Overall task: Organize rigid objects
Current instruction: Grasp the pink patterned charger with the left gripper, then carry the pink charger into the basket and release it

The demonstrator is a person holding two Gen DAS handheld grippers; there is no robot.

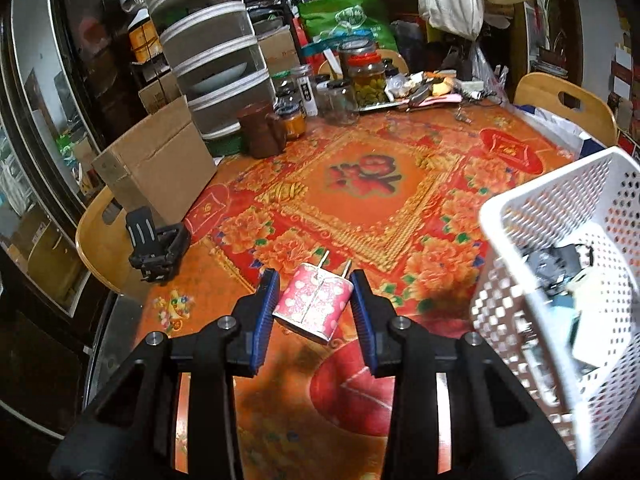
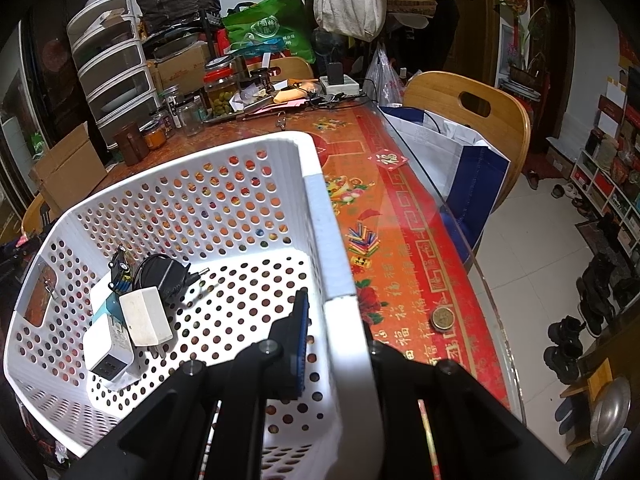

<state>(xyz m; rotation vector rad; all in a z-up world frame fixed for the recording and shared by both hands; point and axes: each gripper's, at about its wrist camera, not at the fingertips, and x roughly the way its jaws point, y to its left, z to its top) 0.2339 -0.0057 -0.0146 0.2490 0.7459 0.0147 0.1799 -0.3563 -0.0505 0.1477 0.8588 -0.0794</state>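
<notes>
A pink plug adapter [image 1: 314, 304] with white hearts and two metal prongs sits between the blue pads of my left gripper [image 1: 316, 300], held above the orange tablecloth [image 1: 360, 208]. The right pad touches it; a thin gap shows at the left pad. A white perforated basket [image 1: 560, 280] is to the right. My right gripper [image 2: 336, 340] is shut on the basket's right wall [image 2: 340, 320], one finger inside and one outside. The basket [image 2: 180, 200] holds white chargers [image 2: 120, 328] and a black adapter [image 2: 160, 272].
A black clip-like object [image 1: 156, 244] lies at the table's left edge beside a cardboard box [image 1: 160, 160]. Jars [image 1: 364, 80] and stacked drawers [image 1: 208, 52] crowd the far side. Wooden chairs [image 2: 472, 120] stand around. A coin [image 2: 442, 318] lies near the right edge.
</notes>
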